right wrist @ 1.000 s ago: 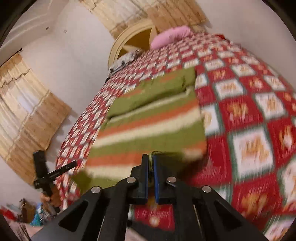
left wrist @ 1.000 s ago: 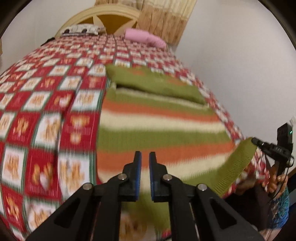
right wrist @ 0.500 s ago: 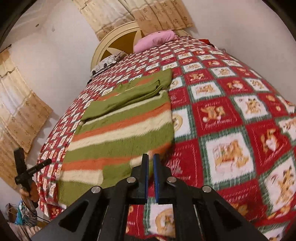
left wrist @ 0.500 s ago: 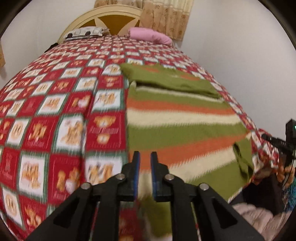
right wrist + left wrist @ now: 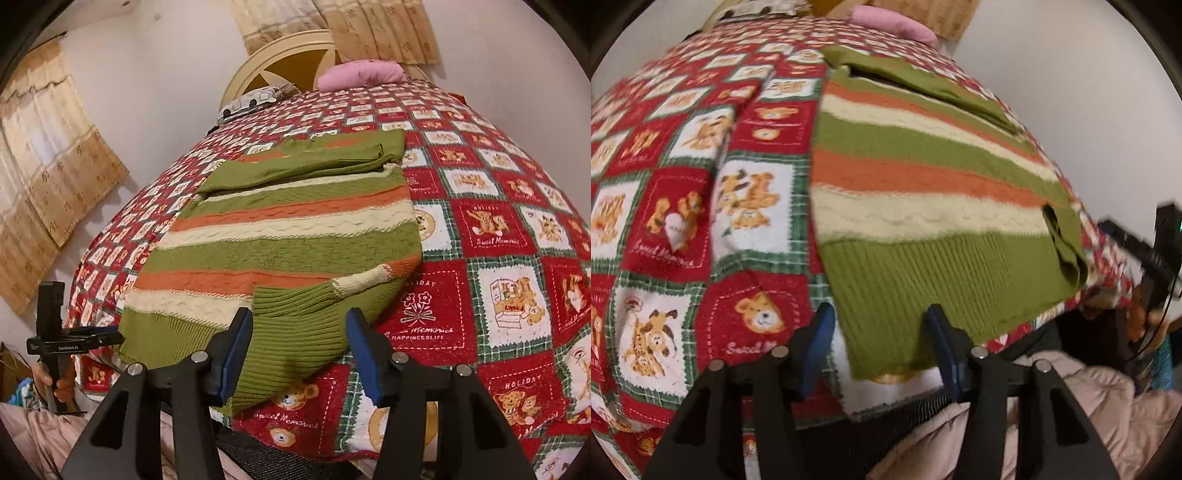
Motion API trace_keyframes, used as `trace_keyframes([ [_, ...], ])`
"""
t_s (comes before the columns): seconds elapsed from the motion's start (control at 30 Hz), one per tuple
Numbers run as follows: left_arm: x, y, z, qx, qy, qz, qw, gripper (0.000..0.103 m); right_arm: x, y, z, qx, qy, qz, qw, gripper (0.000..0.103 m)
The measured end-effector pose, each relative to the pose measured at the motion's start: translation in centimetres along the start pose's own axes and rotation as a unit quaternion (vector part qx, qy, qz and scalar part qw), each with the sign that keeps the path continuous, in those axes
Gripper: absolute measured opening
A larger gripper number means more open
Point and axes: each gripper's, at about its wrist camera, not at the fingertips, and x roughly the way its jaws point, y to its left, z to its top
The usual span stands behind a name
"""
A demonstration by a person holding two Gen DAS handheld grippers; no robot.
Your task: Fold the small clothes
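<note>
Lying ahead of both grippers: striped sweater (image 5: 288,236), long axis running away; ribbed hem (image 5: 934,280) between parted jaws, just opened, unpinched; left gripper (image 5: 879,332), right gripper (image 5: 299,332) equally near.

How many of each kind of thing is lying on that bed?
Striped sweater: 1
Pink pillow: 1
Patterned pillow: 1
Teddy-bear bedspread: 1
Total: 4
</note>
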Motion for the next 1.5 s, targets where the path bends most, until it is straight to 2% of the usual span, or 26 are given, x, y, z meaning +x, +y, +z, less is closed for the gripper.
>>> trace_keyframes([
  [0.03, 0.1, -0.6, -0.1, 0.012, -0.001, 0.005, 0.9999, 0.044, -0.1, 0.1, 0.0, -0.004, -0.005, -0.002, 1.0, 0.054],
  [0.1, 0.5, -1.4, -0.1, 0.02, 0.002, 0.006, 0.9998, 0.025, -0.2, 0.2, 0.0, -0.009, -0.011, -0.009, 1.0, 0.054],
  [0.17, 0.6, -1.4, 0.1, 0.019, 0.0, 0.019, 0.9996, 0.014, -0.3, 0.1, 0.2, -0.009, -0.014, -0.015, 1.0, 0.054],
  [0.3, 0.5, -0.9, 1.5, 0.001, -0.001, -0.007, 1.0, 0.01, -0.6, -0.2, 0.7, -0.022, -0.019, -0.026, 0.999, 0.053],
  [0.37, 0.0, -1.3, 2.9, 0.005, -0.012, -0.024, 0.9996, 0.01, -0.7, 0.2, 1.2, -0.058, -0.019, -0.047, 0.997, 0.054],
  [0.43, 0.3, -2.4, 4.7, 0.012, -0.022, -0.03, 0.9992, 0.01, -0.5, 0.9, 1.8, -0.107, -0.01, -0.05, 0.993, 0.054],
  [0.6, 1.3, -4.0, 9.1, 0.018, -0.025, -0.048, 0.9983, 0.01, 1.7, 2.9, 2.7, -0.243, 0.038, -0.061, 0.967, 0.053],
  [0.7, 2.6, -4.9, 12.2, 0.04, -0.03, -0.026, 0.9984, 0.01, 3.9, 3.5, 3.2, -0.302, 0.087, -0.046, 0.948, 0.053],
  [0.77, 4.1, -4.7, 13.9, 0.041, -0.011, -0.027, 0.9988, 0.01, 6.0, 3.7, 3.1, -0.346, 0.129, -0.042, 0.928, 0.054],
  [0.83, 5.3, -4.4, 15.5, 0.036, 0.006, -0.021, 0.9991, 0.013, 7.8, 3.8, 2.9, -0.366, 0.159, -0.034, 0.916, 0.053],
  [0.93, 4.1, -3.3, 17.8, 0.03, -0.014, -0.016, 0.9993, 0.018, 9.6, 3.9, 2.5, -0.378, 0.196, -0.001, 0.905, 0.053],
  [0.97, 3.3, -3.0, 18.3, 0.033, -0.022, -0.019, 0.999, 0.029, 9.7, 4.0, 2.4, -0.389, 0.195, 0.003, 0.9, 0.053],
  [1.0, 2.3, -2.6, 18.7, 0.04, -0.034, -0.017, 0.9985, 0.048, 9.6, 4.3, 2.3, -0.409, 0.19, 0.007, 0.893, 0.053],
  [1.03, 1.5, -2.5, 18.7, 0.05, -0.047, -0.009, 0.9976, 0.058, 9.6, 4.4, 2.1, -0.421, 0.19, 0.008, 0.887, 0.053],
  [1.07, 0.7, -2.3, 18.7, 0.063, -0.061, -0.001, 0.9961, 0.072, 9.7, 4.4, 2.1, -0.42, 0.199, 0.012, 0.885, 0.047],
  [1.1, -0.1, -2.0, 18.6, 0.083, -0.073, 0.006, 0.9939, 0.075, 9.7, 4.4, 2.2, -0.412, 0.209, 0.02, 0.887, 0.031],
  [1.17, -0.2, -1.9, 18.5, 0.114, -0.069, 0.007, 0.9911, 0.075, 9.2, 4.6, 2.2, -0.409, 0.218, 0.029, 0.886, 0.012],
  [1.2, -0.1, -2.0, 18.3, 0.128, -0.063, 0.005, 0.9898, 0.075, 8.8, 4.6, 2.3, -0.413, 0.214, 0.027, 0.885, 0.005],
  [1.23, 0.2, -2.2, 18.0, 0.146, -0.056, 0.005, 0.9878, 0.075, 8.3, 4.3, 2.8, -0.404, 0.201, 0.027, 0.892, 0.005],
  [1.27, 0.8, -2.6, 17.8, 0.166, -0.049, 0.009, 0.9848, 0.075, 7.8, 3.9, 3.6, -0.386, 0.187, 0.031, 0.903, 0.005],
  [1.33, 2.2, -3.7, 17.4, 0.208, -0.037, 0.014, 0.9774, 0.075, 6.5, 1.3, 6.5, -0.3, 0.14, 0.044, 0.943, 0.005],
  [1.4, 3.3, -4.5, 17.1, 0.228, -0.026, 0.004, 0.9733, 0.075, 5.8, -2.3, 9.0, -0.197, 0.091, 0.031, 0.976, 0.005],
  [1.47, 4.9, -5.3, 16.8, 0.237, -0.009, -0.02, 0.9714, 0.075, 5.7, -6.0, 10.0, -0.105, 0.059, 0.016, 0.993, 0.005],
  [1.5, 5.7, -5.7, 16.7, 0.241, -0.001, -0.027, 0.9703, 0.075, 5.9, -7.1, 10.1, -0.073, 0.052, 0.01, 0.996, 0.005],
])
